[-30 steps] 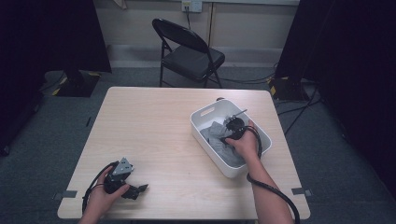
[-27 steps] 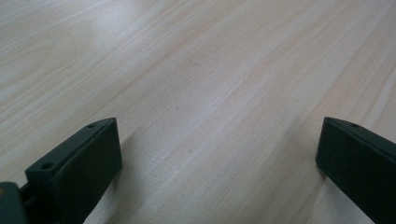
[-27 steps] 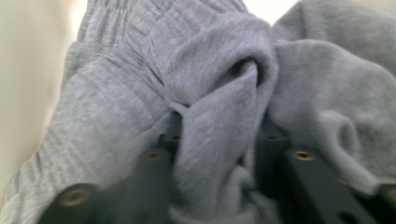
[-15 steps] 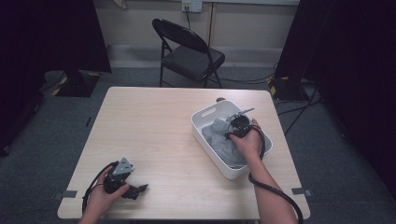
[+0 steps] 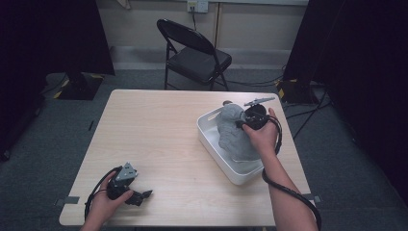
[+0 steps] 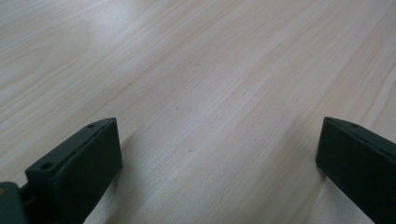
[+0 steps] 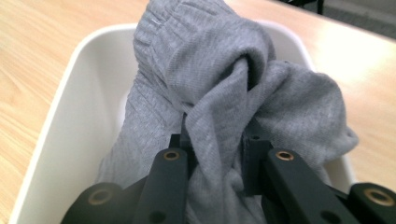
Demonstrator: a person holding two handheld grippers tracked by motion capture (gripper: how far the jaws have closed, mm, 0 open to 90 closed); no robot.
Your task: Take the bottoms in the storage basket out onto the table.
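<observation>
Right gripper (image 7: 217, 154) was clamped on grey cloth (image 7: 243, 88), bunched up above white bin (image 5: 211, 139). Left gripper (image 5: 139, 196) rested on table (image 5: 159, 130), jaws wide apart.

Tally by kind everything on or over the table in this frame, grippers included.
Grey garment: 1
White bin: 1
Grippers: 2, left gripper and right gripper
Total: 4
</observation>
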